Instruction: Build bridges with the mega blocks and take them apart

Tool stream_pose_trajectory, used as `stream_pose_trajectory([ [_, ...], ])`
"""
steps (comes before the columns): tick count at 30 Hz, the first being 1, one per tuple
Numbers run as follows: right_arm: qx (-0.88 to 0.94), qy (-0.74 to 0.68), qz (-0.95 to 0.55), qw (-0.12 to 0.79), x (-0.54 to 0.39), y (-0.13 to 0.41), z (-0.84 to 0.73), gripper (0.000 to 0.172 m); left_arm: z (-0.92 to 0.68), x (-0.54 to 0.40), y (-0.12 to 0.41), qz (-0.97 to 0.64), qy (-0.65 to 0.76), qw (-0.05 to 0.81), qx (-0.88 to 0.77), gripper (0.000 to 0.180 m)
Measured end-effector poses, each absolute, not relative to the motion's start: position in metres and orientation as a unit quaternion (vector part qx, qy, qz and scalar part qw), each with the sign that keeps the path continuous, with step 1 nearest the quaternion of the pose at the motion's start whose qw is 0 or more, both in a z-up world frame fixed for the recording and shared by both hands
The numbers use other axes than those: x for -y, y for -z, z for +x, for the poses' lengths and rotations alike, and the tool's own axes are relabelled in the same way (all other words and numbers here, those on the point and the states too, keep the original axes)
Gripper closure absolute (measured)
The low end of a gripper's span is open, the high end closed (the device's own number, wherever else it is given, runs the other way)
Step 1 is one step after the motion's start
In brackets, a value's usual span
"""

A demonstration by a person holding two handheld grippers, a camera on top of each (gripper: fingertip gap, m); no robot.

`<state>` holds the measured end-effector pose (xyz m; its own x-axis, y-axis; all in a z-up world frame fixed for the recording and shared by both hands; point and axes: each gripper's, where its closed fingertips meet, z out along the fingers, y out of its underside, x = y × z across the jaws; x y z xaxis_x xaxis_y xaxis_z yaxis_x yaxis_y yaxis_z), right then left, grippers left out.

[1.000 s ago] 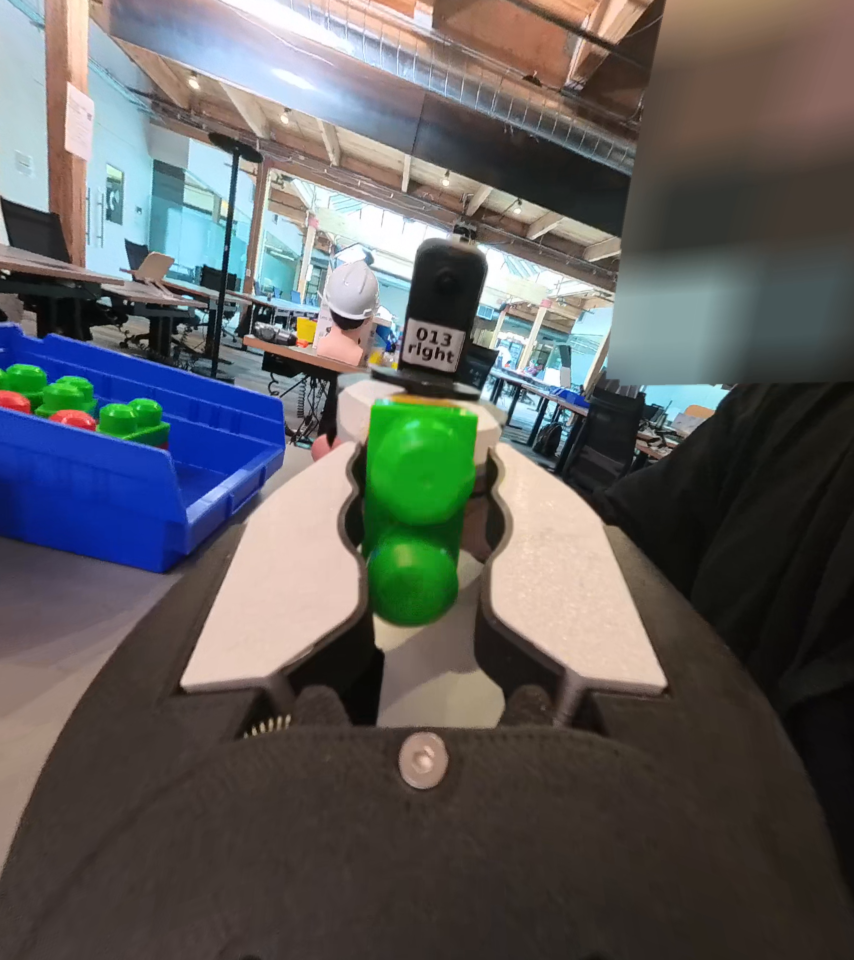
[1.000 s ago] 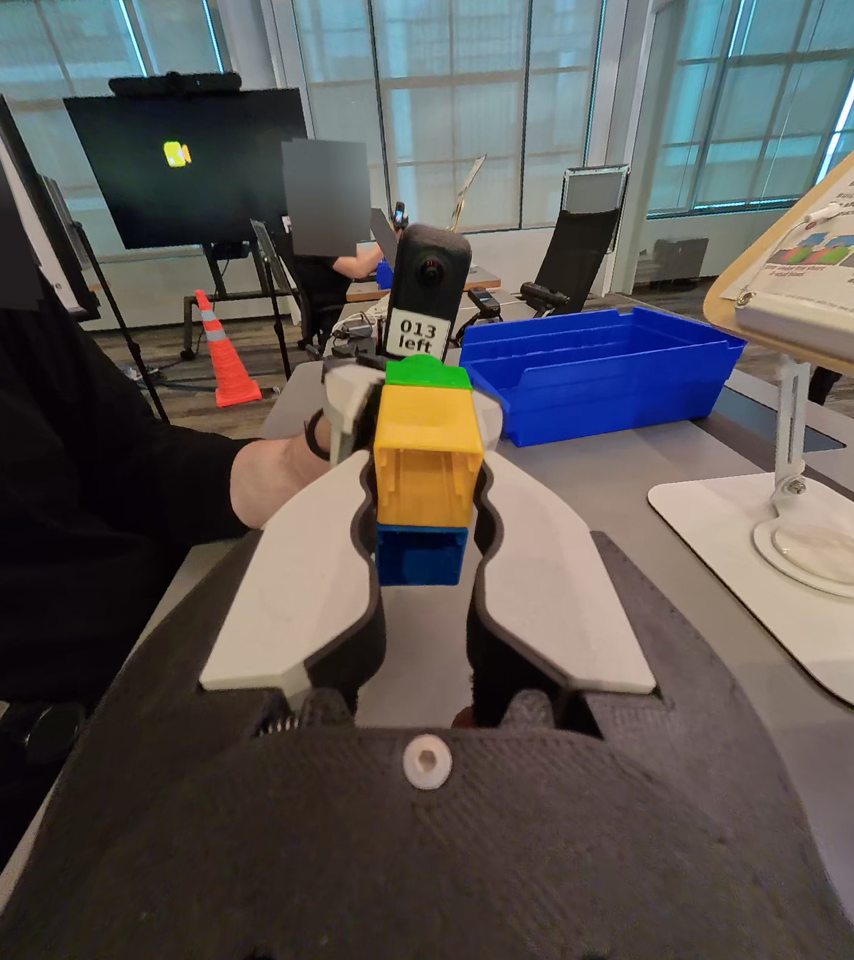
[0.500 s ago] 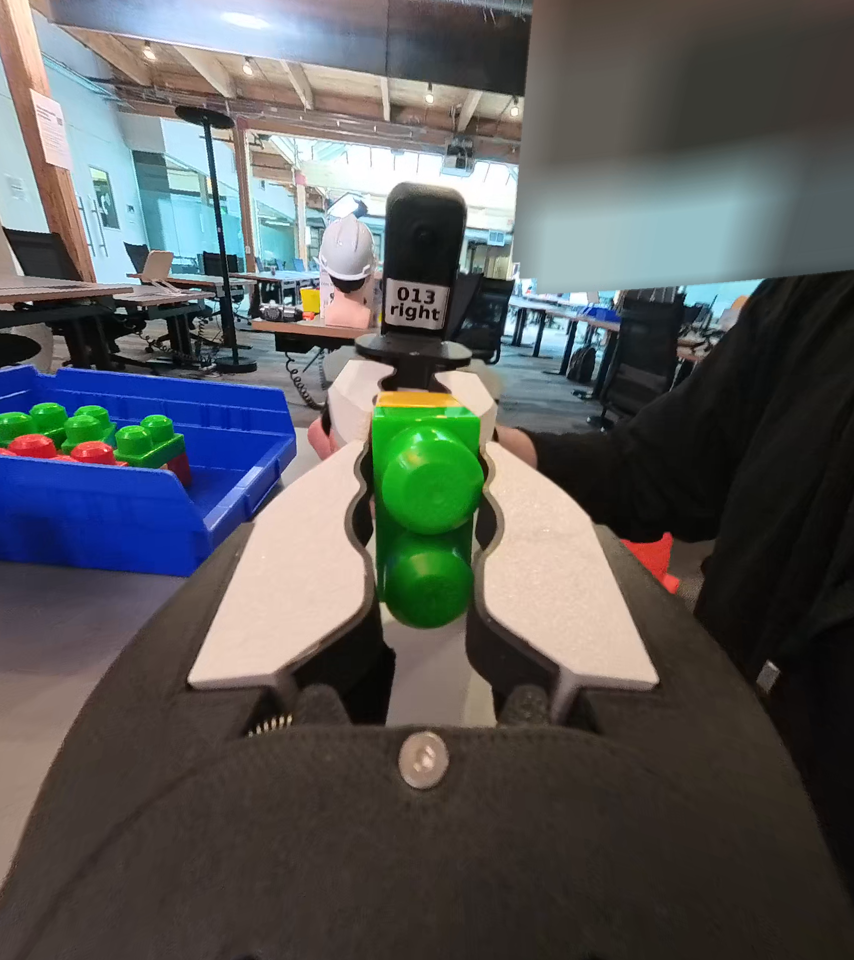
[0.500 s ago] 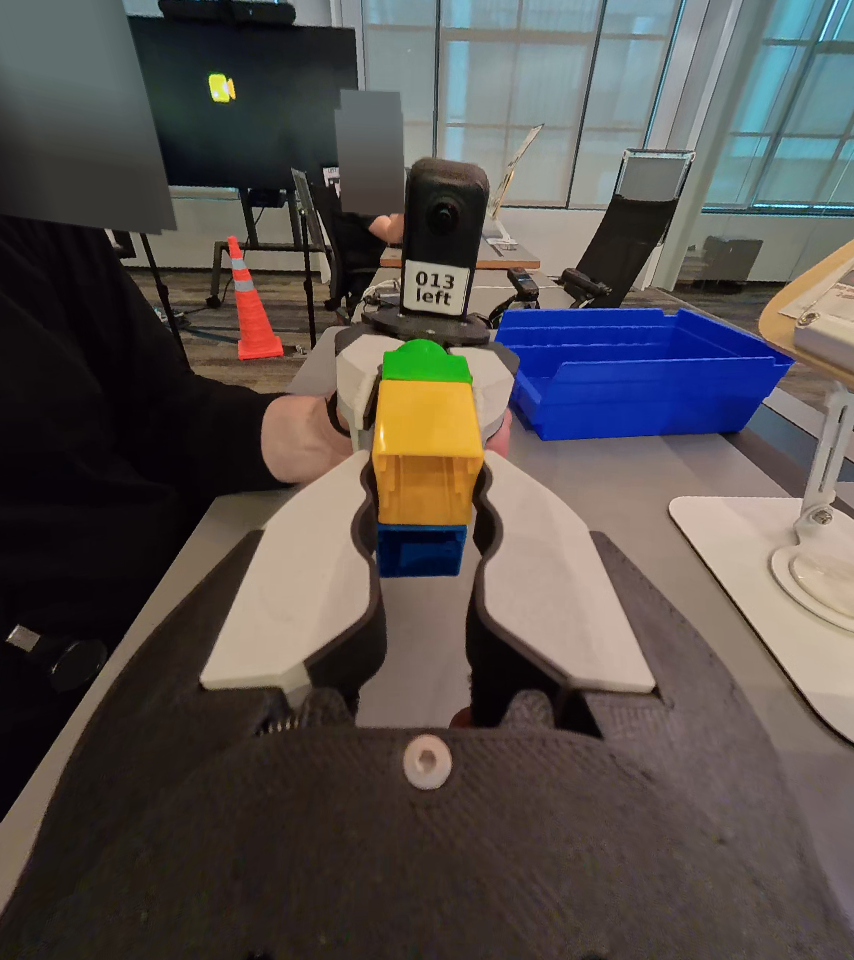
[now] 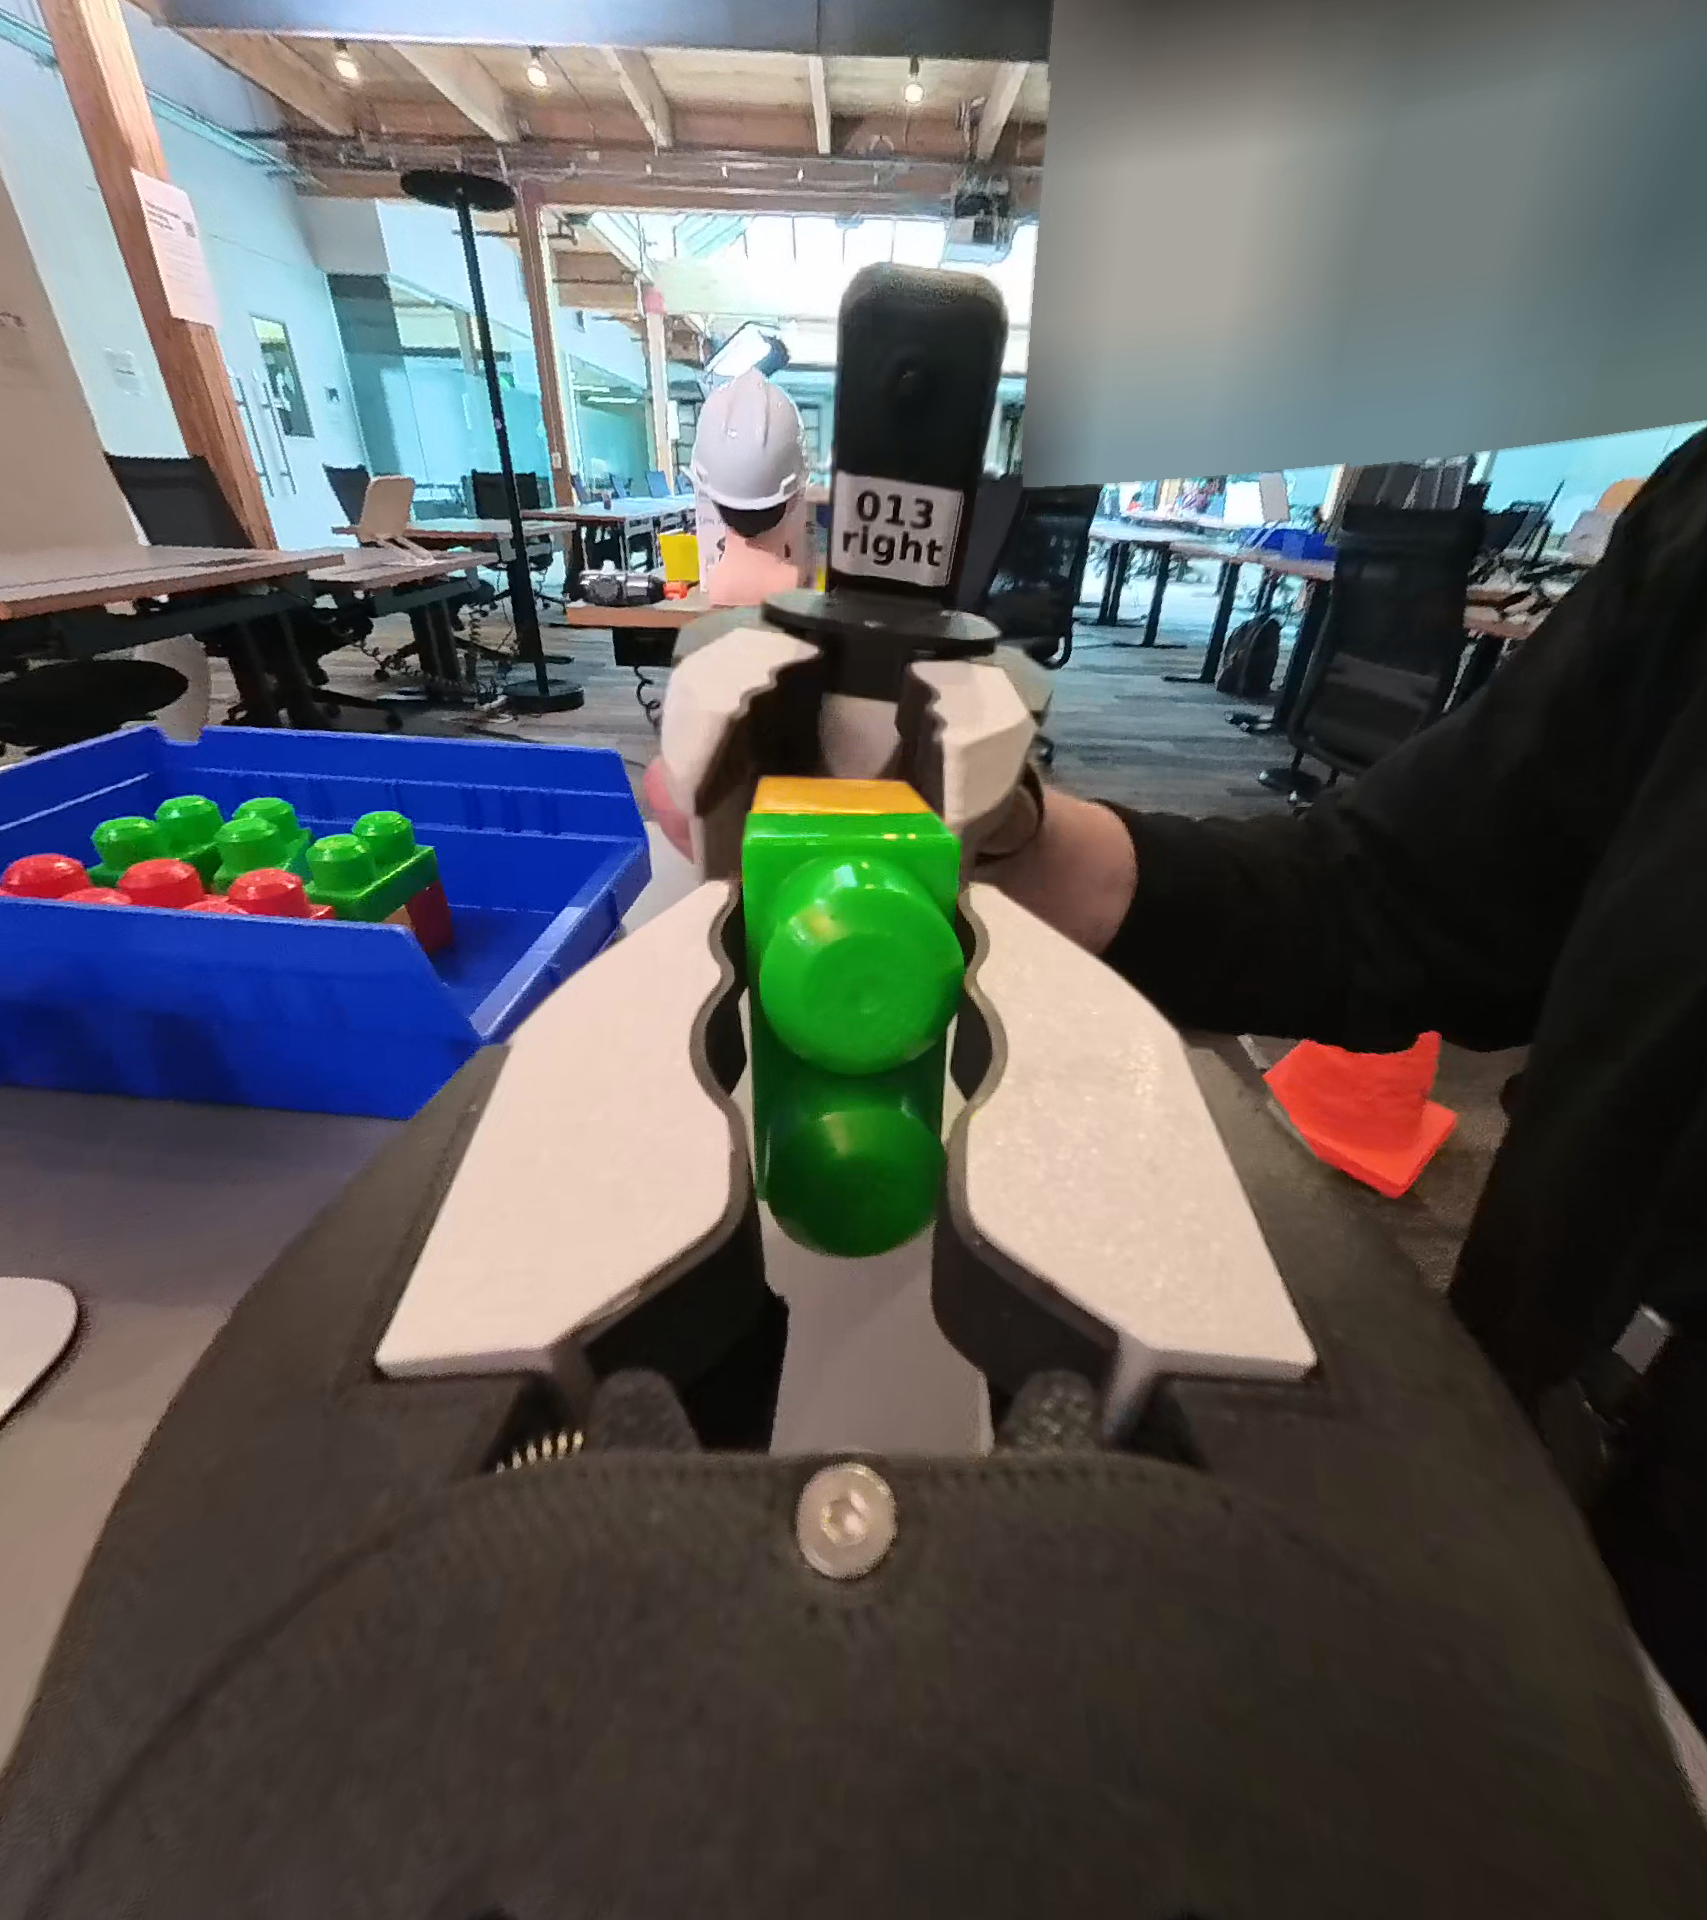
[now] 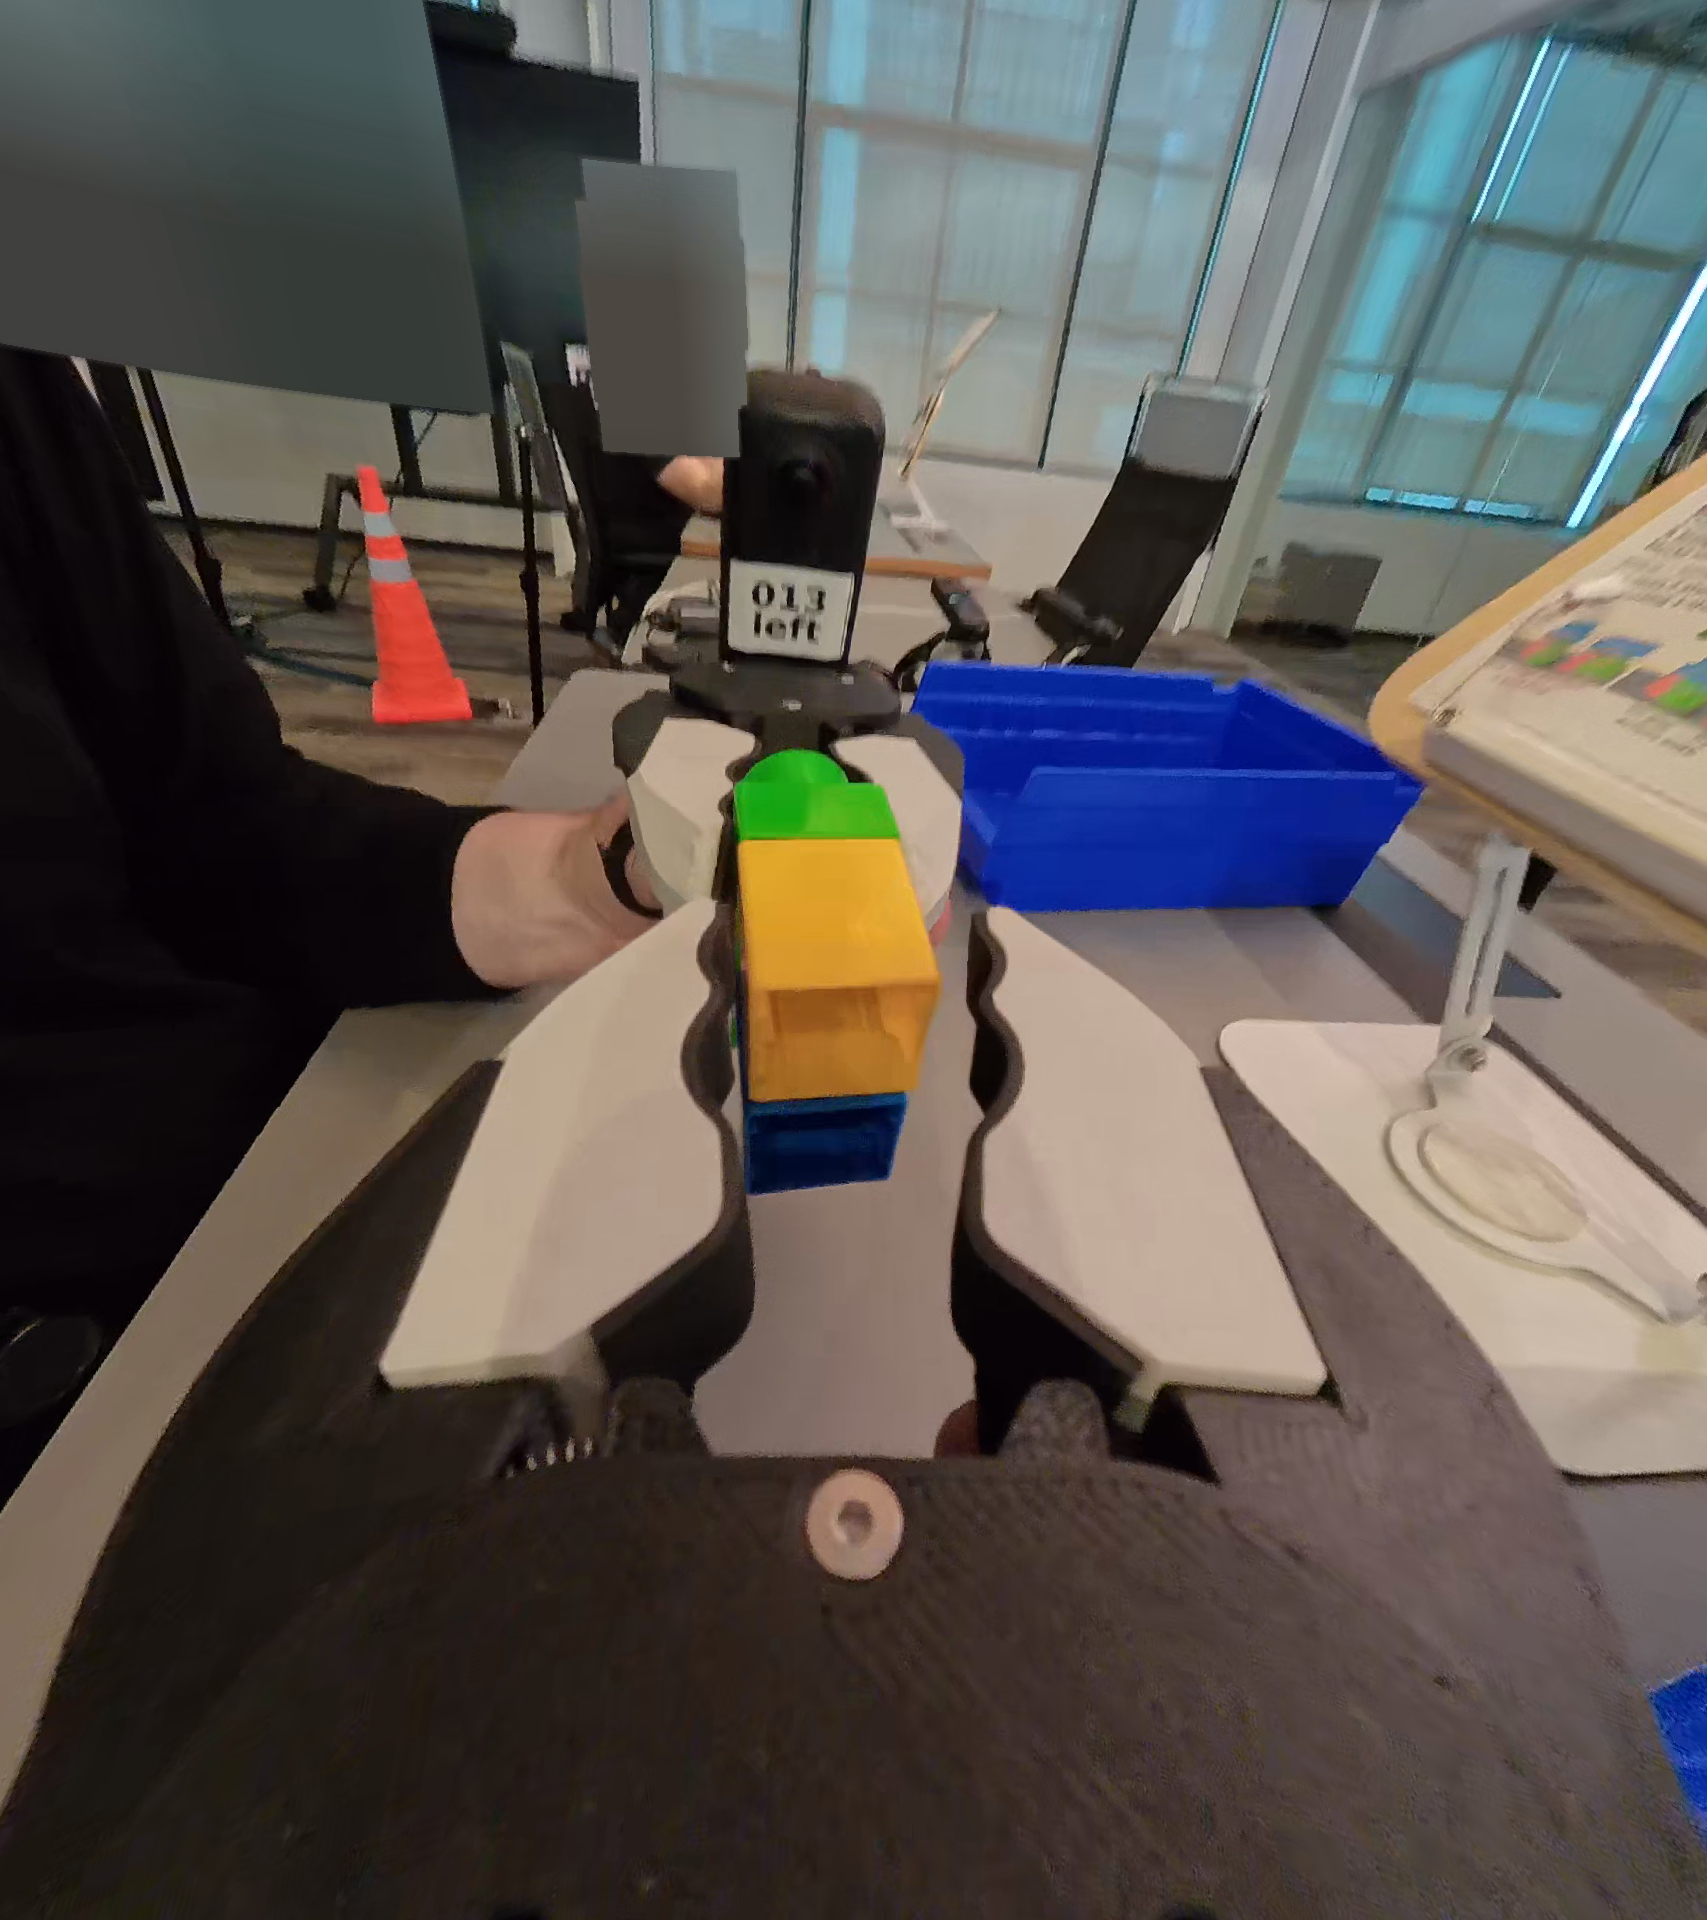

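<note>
**Blocks held from one end only, with a drop the main risk**

Blocks formed a short stack held in the air between the two grippers: a green block (image 5: 849,997), a yellow block (image 6: 833,971) and a blue block (image 6: 823,1138) pressed together. The left gripper (image 5: 851,935) had its fingers closed narrowly on the green block, both pads against its sides. The right gripper (image 6: 844,997) stood wider, with a clear gap between its right finger (image 6: 1088,1122) and the yellow block, so it was not gripping.

From here the stack probably hung on the left gripper alone. A tilt or jerk could have worked the yellow and blue blocks off the green one and dropped them onto the grey table (image 6: 1088,966). Closing the right gripper off-centre could have pushed the stack sideways instead.

Far left in the left wrist view sat a blue bin (image 5: 205,997) with red and green blocks (image 5: 236,862). To the right in the right wrist view stood a white stand (image 6: 1514,1195) carrying an instruction sheet (image 6: 1659,644). Neither blocked the stack.
</note>
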<state>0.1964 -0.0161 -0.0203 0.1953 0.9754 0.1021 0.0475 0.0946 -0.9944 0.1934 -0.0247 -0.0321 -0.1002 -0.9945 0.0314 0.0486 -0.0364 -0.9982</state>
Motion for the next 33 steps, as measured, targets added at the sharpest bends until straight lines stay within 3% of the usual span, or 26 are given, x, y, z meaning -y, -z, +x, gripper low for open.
stream_pose_trajectory([
  [3, 0.477, -0.422, -0.529, 0.561, 0.0164, 0.0189, 0.1977, 0.135, 0.1938, 0.0234, 0.0307, -0.469, 0.555, 0.480, -0.492, 0.144],
  [12, 0.486, -0.422, -0.533, 0.549, 0.0184, 0.0241, 0.1949, 0.136, 0.1935, 0.0283, 0.0262, -0.452, 0.591, 0.465, -0.480, 0.139],
  [28, 0.496, -0.426, -0.521, 0.548, 0.0247, 0.0237, 0.1913, 0.136, 0.1959, 0.0304, 0.0294, -0.458, 0.532, 0.502, -0.505, 0.144],
  [33, 0.479, -0.426, -0.523, 0.562, 0.0194, 0.0194, 0.1914, 0.136, 0.1956, 0.0241, 0.0245, -0.462, 0.579, 0.484, -0.466, 0.145],
])
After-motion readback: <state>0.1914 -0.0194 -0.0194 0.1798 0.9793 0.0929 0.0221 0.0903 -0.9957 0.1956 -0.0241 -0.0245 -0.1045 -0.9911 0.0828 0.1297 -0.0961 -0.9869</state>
